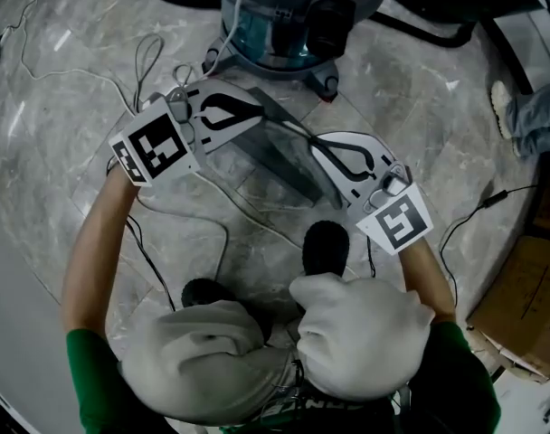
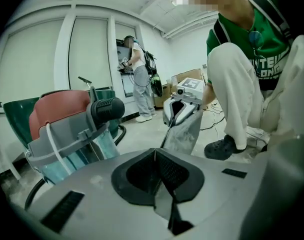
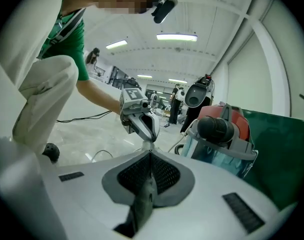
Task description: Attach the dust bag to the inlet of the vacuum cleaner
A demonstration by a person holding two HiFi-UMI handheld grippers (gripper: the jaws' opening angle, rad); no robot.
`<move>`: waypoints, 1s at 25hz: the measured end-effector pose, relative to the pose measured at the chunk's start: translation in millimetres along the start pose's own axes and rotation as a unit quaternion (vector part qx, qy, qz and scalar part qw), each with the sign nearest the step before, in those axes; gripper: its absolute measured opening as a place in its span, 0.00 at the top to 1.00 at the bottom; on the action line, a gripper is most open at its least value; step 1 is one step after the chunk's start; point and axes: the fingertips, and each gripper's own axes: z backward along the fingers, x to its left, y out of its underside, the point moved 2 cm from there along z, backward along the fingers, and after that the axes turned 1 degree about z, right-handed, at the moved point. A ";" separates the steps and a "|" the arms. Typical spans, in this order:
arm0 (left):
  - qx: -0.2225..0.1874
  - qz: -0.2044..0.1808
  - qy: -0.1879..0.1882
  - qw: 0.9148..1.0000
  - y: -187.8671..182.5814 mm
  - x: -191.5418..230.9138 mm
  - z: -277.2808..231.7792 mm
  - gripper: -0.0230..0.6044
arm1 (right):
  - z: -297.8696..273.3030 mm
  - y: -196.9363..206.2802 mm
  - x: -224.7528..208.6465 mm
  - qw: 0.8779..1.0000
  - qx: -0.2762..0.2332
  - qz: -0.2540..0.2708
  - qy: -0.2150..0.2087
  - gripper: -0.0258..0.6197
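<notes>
The left tool (image 1: 255, 116) is clamping 1 end of the dust bag (image 1: 284, 152), its jaws pressed together on the thin grey fabric. The right tool (image 1: 318, 143) is doing the same at the other end, with a fold of the bag running out from between its closed jaws. The 2 tools are facing each other in the middle of the head view, so the bag is hanging stretched between them, raised off the floor (image 1: 67, 107).

The vacuum cleaner (image 1: 284, 25) is standing at the upper centre of the frame, just beyond the bag's far edge and near it. In both gripper views a gap is showing between the vacuum and the bag.

The person's knees (image 1: 356, 333) are filling the lower centre, close under the tools. Thin cables (image 1: 76, 75) are trailing across the floor at the upper left. A cardboard box (image 1: 528, 306) is sitting at the lower right edge, well apart from the bag.
</notes>
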 end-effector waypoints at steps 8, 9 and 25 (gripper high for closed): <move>-0.011 0.020 -0.001 1.000 -12.0 0.8 0.1 0.96 | 6.7 -17.7 -5.3 0.999 -0.035 -0.004 -0.014 0.94; -0.014 0.023 0.000 1.000 -13.2 0.9 0.6 0.96 | 7.6 -18.8 -5.3 0.999 -0.035 -0.002 -0.017 0.94; -0.031 0.058 0.024 0.998 -31.2 2.8 7.0 0.96 | 19.1 -41.7 -26.7 0.998 -0.063 0.011 -0.014 0.94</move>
